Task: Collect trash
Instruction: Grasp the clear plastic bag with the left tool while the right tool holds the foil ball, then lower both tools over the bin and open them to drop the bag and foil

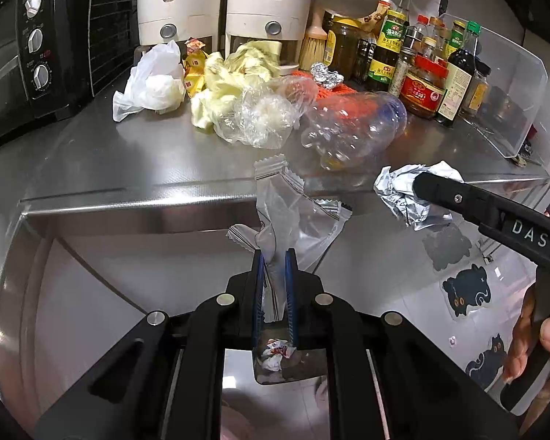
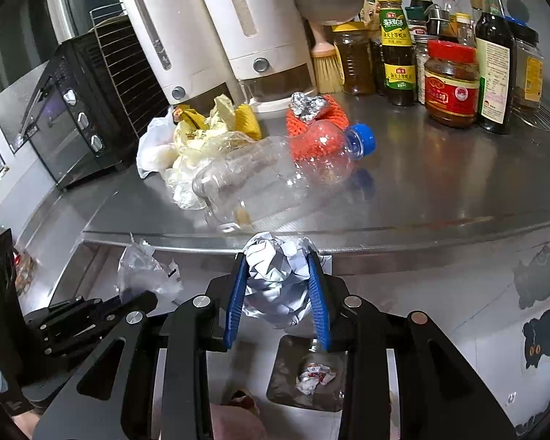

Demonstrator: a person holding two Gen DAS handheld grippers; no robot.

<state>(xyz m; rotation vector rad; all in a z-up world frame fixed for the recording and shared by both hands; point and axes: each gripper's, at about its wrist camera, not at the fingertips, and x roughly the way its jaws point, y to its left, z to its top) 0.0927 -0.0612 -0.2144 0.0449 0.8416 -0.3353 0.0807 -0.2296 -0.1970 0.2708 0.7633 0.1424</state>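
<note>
Trash is sitting in both grippers, held out past the steel counter's [image 1: 128, 168] front edge. In the left wrist view, the left gripper [image 1: 275, 256] is pinching a glossy silver wrapper [image 1: 289, 212] with serrated ends, blue pads nearly together; a crinkled clear bottle [image 1: 352, 128] is lying behind on the counter. In the right wrist view, the right gripper [image 2: 278, 278] is clamping a crumpled foil ball [image 2: 278, 278], jaws partly spread around it. Below, a bin [image 2: 308, 377] is holding wadded paper.
</note>
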